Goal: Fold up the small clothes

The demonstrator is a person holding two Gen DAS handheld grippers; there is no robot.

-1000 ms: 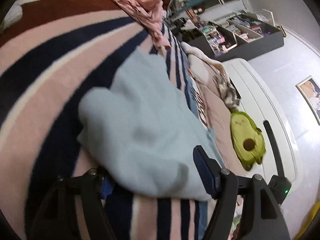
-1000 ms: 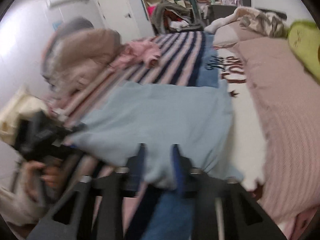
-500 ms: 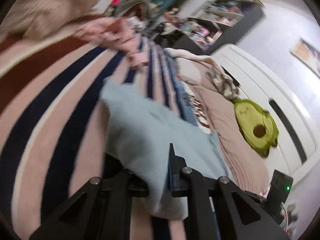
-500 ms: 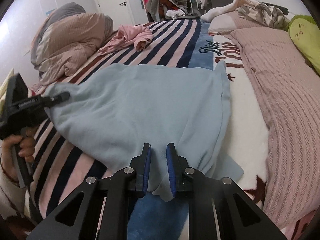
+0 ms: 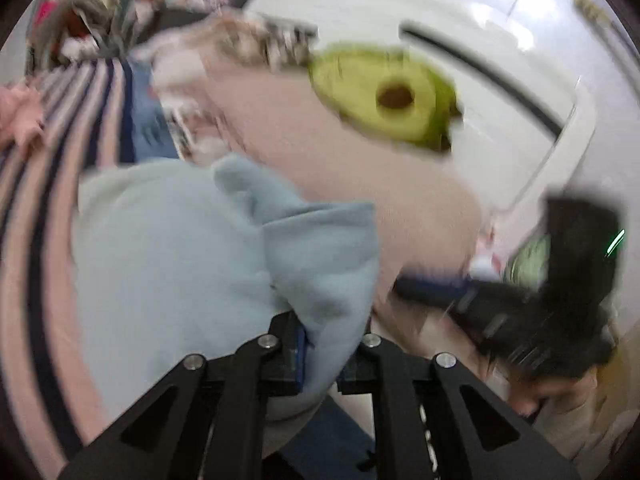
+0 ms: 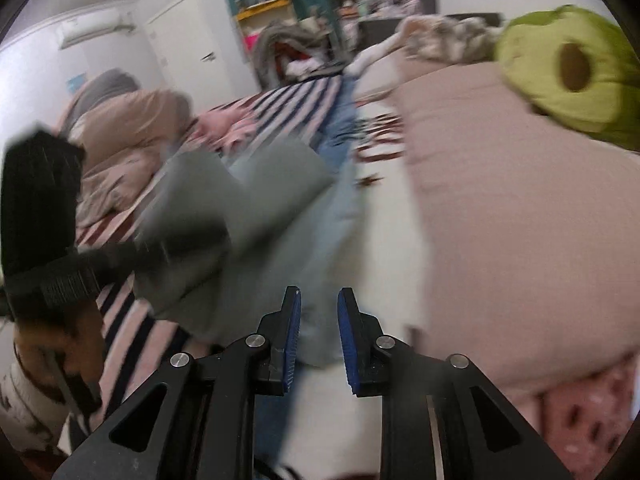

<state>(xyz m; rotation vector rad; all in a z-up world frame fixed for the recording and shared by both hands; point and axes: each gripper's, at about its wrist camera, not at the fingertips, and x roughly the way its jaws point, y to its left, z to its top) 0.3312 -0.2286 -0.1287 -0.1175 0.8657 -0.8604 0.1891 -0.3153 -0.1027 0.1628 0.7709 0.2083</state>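
Note:
A light blue garment (image 5: 180, 252) lies on the striped bedspread (image 5: 40, 184). My left gripper (image 5: 324, 344) is shut on an edge of it and holds that edge folded over towards the right. In the right wrist view the garment (image 6: 256, 216) is doubled over, with the left gripper (image 6: 132, 256) on its lifted edge. My right gripper (image 6: 318, 320) is slightly open with nothing between its blue pads, just above the garment's near edge. Both views are motion-blurred.
A green avocado plush (image 5: 384, 96) sits on a pink ribbed blanket (image 6: 520, 220) at the right. A pink garment (image 5: 20, 116) and a beige duvet (image 6: 124, 136) lie at the far left. A white wardrobe (image 5: 500, 60) stands behind the bed.
My left gripper has carried its edge of the blue garment across to the right, folding it over. My right gripper has let go of the garment and opened a little.

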